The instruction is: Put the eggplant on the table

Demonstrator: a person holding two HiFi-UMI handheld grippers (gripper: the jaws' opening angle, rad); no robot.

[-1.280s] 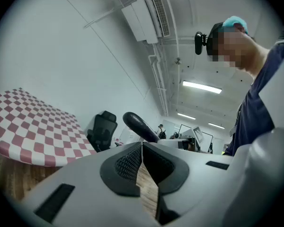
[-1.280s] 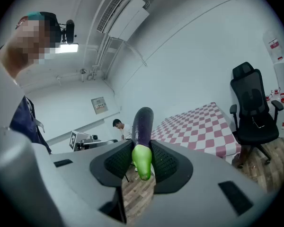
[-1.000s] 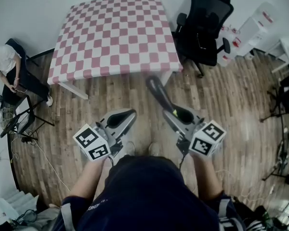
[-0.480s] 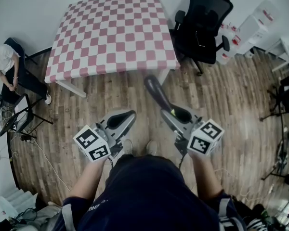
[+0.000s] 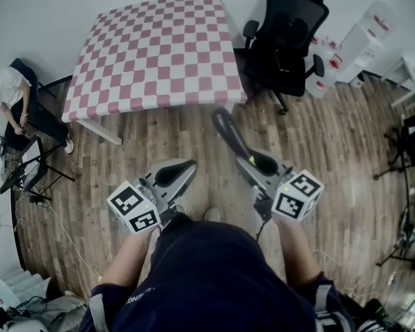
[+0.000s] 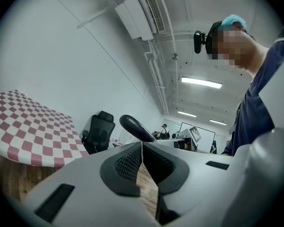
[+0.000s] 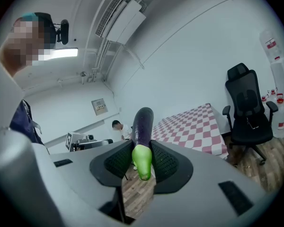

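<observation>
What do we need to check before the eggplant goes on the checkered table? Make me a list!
1. Grip on the eggplant: ok, the right gripper clamps its green end.
2. Spare left gripper out of the way: ok, shut on nothing.
3. Room on the table: ok, nothing shows on it.
4. Table within reach: not ok, wooden floor lies between it and the grippers.
5. Path past the office chair: ok, it stands beside the table's right side.
</observation>
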